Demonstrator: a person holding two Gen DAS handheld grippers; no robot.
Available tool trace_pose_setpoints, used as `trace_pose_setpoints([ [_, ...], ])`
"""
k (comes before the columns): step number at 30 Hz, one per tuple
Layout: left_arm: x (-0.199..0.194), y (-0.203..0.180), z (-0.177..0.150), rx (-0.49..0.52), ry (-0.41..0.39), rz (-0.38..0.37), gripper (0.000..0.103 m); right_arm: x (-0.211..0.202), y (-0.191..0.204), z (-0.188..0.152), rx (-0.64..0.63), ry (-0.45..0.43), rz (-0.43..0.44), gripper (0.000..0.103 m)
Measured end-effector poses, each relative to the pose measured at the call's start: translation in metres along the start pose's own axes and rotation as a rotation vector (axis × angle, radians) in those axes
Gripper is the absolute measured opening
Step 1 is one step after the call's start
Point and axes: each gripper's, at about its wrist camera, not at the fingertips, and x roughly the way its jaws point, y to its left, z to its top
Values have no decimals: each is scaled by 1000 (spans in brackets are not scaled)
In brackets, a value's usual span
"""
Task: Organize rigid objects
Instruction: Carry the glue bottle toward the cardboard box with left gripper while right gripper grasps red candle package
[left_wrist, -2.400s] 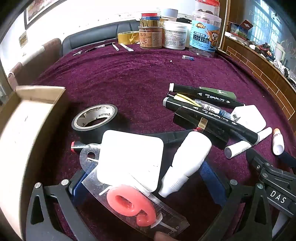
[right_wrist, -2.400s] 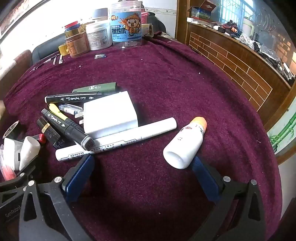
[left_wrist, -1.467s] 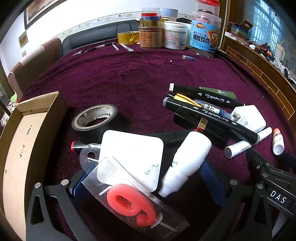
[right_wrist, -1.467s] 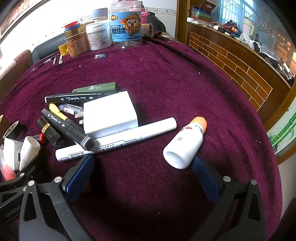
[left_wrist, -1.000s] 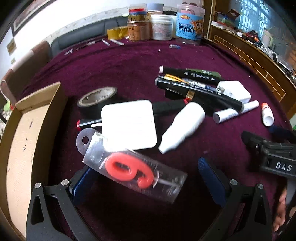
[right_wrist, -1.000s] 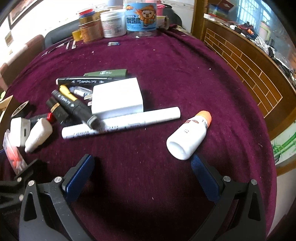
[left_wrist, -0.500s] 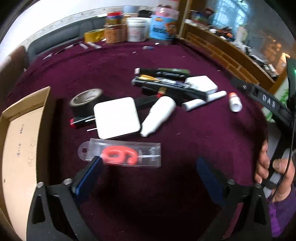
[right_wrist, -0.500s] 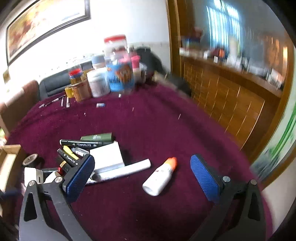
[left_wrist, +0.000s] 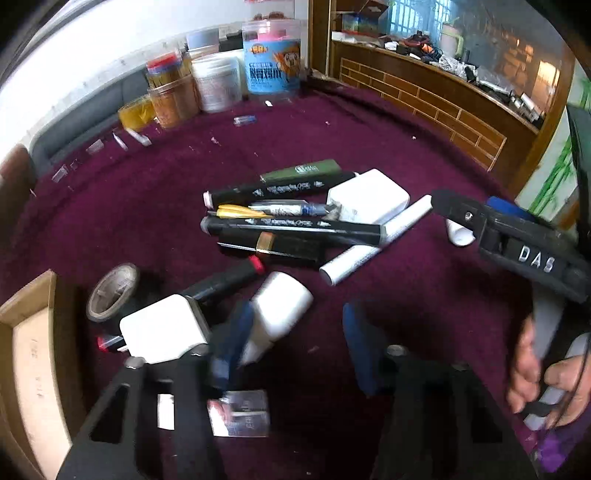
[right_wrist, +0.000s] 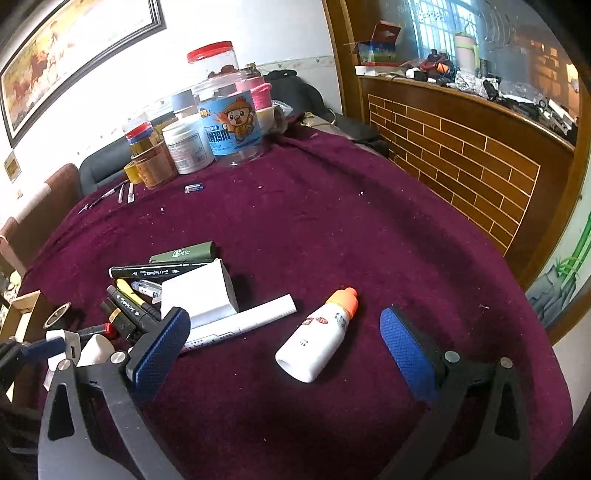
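My left gripper (left_wrist: 297, 347) hangs over the purple cloth with its jaws closing; only bare cloth shows between the blue pads (left_wrist: 364, 350). A white squeeze bottle (left_wrist: 282, 308) lies just outside the left pad, with a white charger (left_wrist: 162, 328) beside it. The clear packet with the red 9 (left_wrist: 240, 413) sits low in the view, behind the fingers. My right gripper (right_wrist: 284, 354) is open above the cloth. A white bottle with an orange cap (right_wrist: 317, 336) lies on the cloth between and beyond its fingers.
A heap of markers (left_wrist: 291, 225), a white marker (left_wrist: 373, 243) and a white adapter (left_wrist: 369, 199) lies mid-table. A black tape roll (left_wrist: 112, 291) sits beside the cardboard box (left_wrist: 26, 350) at the left. Jars (right_wrist: 221, 136) stand at the back edge. A hand (left_wrist: 546, 369) holds the right gripper.
The left jaws have narrowed from wide open, and that view has swung right and forward. The packet with the red 9 has dropped from between the fingers to behind them. The right view rose.
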Motion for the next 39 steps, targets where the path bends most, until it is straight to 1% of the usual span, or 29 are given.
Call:
trace_pose_setpoints([
  [3, -4, 1, -4, -13, 0, -42, 41, 1, -4, -3, 14, 10, 8, 103],
  [5, -4, 5, -5, -30, 0, -55, 42, 3, -5, -3, 23, 15, 9, 103],
  [7, -1, 9, -2, -46, 9, -31, 49, 4, -6, -3, 26, 21, 12, 103],
  [8, 3, 11, -1, -58, 16, -30, 51, 4, -6, -3, 27, 21, 13, 103],
  [9, 7, 12, -1, -65, 27, -33, 57, 4, -6, -3, 28, 20, 12, 103],
  [10, 12, 12, -1, -73, 43, -33, 58, 4, -6, -3, 28, 20, 11, 103],
  [11, 9, 10, -2, -60, 22, -25, 59, 4, -6, -3, 30, 21, 11, 103],
  [13, 10, 4, -5, -44, 34, -11, 60, 4, -6, -3, 31, 22, 10, 103],
  [16, 11, -1, -9, -24, 29, 25, 61, 6, -6, -3, 32, 28, 10, 103],
  [18, 13, -4, -9, -27, 32, 27, 60, 6, -6, -3, 31, 29, 10, 103],
  [20, 17, -3, -9, -60, 55, 2, 54, 6, -6, -3, 33, 31, 11, 103],
  [21, 14, -3, -10, -67, 45, 6, 33, 6, -7, -3, 35, 32, 11, 103],
  [22, 12, -2, -10, -70, 42, 7, 17, 6, -7, -3, 38, 32, 10, 103],
  [24, 8, 5, -11, -122, 54, -48, 18, 8, -8, -3, 47, 38, 11, 103],
  [25, 2, 10, -13, -150, 42, -64, 18, 8, -9, -4, 52, 41, 11, 103],
  [27, -11, 19, -18, -184, 9, -60, 18, 10, -11, -4, 61, 47, 8, 103],
  [31, -25, 36, -25, -256, -9, -110, 19, 11, -12, -4, 66, 54, -2, 103],
  [32, -25, 39, -25, -272, -15, -122, 20, 11, -11, -4, 65, 56, -6, 103],
  [33, -24, 42, -24, -284, -13, -124, 29, 11, -11, -4, 62, 59, -11, 103],
  [34, -22, 43, -22, -291, -8, -127, 40, 11, -11, -5, 62, 59, -16, 103],
  [35, -18, 43, -20, -293, -1, -134, 43, 10, -11, -5, 64, 57, -21, 103],
  [39, 0, 33, -15, -267, 42, -123, 44, 10, -14, -5, 78, 56, -32, 103],
])
